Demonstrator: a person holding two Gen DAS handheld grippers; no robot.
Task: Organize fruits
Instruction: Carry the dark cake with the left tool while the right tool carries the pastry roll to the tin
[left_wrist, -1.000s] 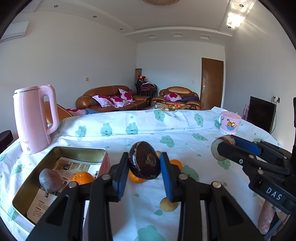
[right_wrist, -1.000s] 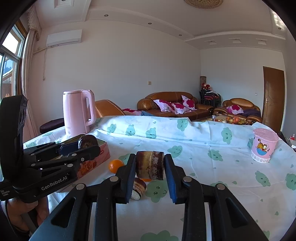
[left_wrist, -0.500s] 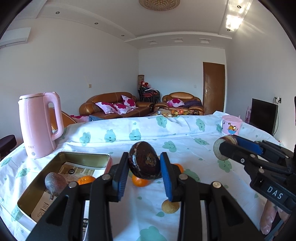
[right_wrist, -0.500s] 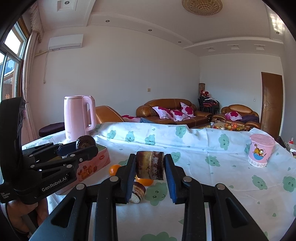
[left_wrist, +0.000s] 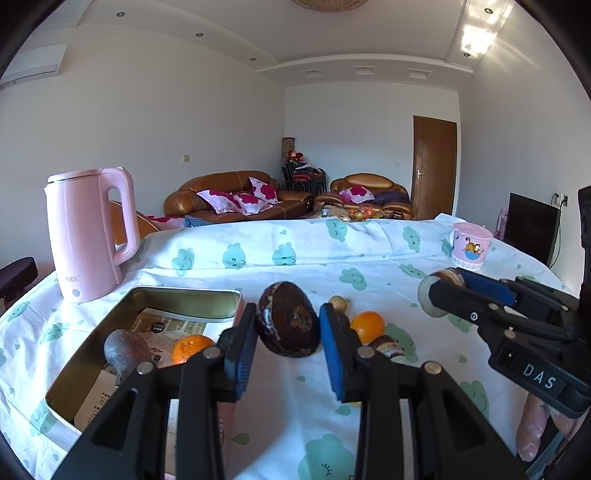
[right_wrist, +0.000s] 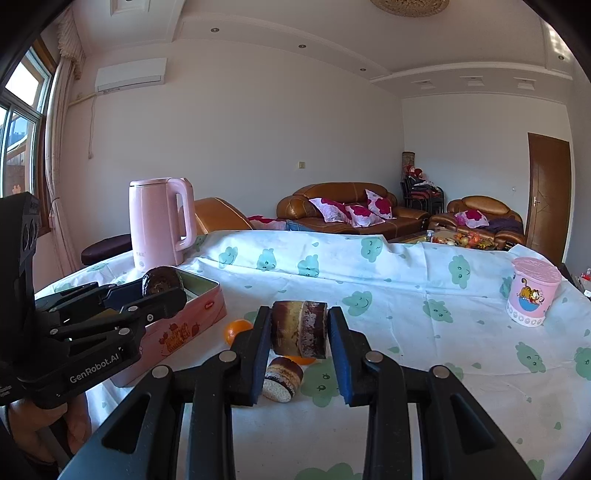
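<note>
Blue-padded tongs fill the lower middle of both wrist views, each pair pinching a dark fruit piece. The left gripper (left_wrist: 289, 334) clamps a brown half (left_wrist: 288, 319) with its cut face toward the camera, held above the cloth (left_wrist: 258, 266). The right gripper (right_wrist: 299, 338) squeezes a brown slice (right_wrist: 299, 328), rind edge showing, also off the table.

At lower left of the left view sits an open tin (left_wrist: 184, 295) holding a purple fruit (left_wrist: 125, 349) and an orange (left_wrist: 192, 349). Just right of the left pads lie another orange (left_wrist: 367, 325) and a small brown piece (left_wrist: 388, 347) on the cloth. A pink kettle (left_wrist: 86, 236) stands at left behind the tin; a pink cup (left_wrist: 469, 247) stands at far right.
</note>
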